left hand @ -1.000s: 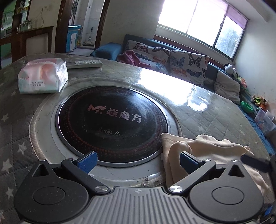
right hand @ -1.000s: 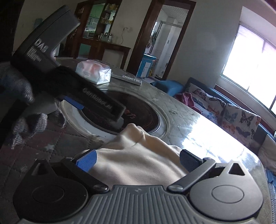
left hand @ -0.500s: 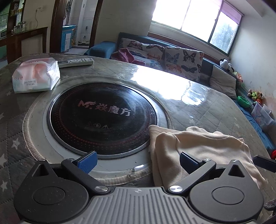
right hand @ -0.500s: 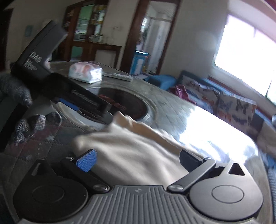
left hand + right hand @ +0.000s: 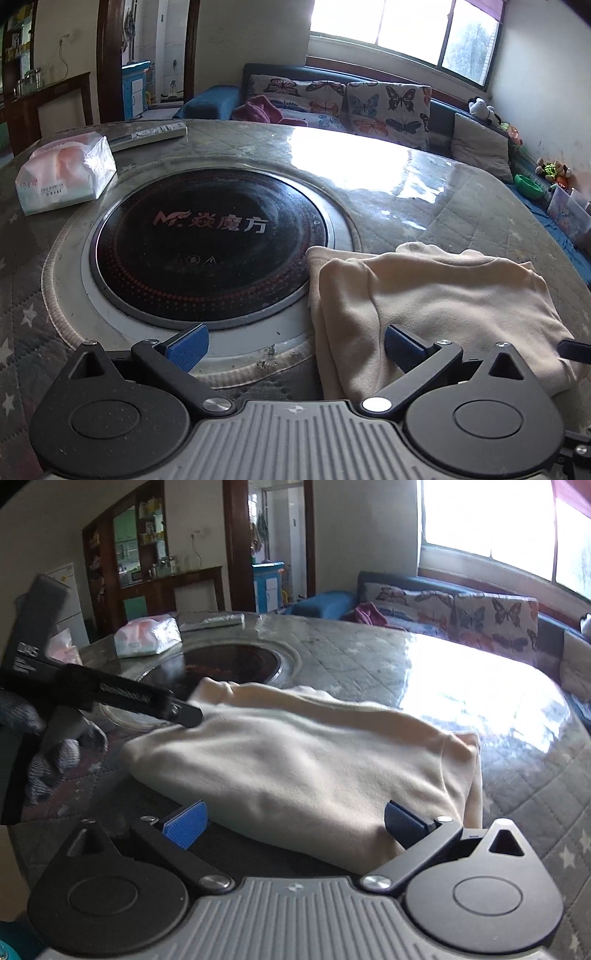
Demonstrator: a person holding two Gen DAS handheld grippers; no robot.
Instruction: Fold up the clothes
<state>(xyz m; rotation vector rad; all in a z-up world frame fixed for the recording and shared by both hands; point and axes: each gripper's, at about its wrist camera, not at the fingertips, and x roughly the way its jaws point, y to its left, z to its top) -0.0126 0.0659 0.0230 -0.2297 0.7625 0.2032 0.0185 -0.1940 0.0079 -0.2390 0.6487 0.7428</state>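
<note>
Left gripper (image 5: 293, 345) spread, empty, its right finger over the near-left edge of the cream garment (image 5: 424, 295). Right gripper (image 5: 293, 825) also spread, empty, low at the garment's near edge. Garment lies partly folded on the quilted table (image 5: 424, 192), one corner overlapping the dark round hotplate (image 5: 207, 240).

Risk: closing on the top layer alone would likely drag the fold apart.

Count: one garment, two grippers, one tissue pack (image 5: 64, 177), one remote (image 5: 151, 133).
</note>
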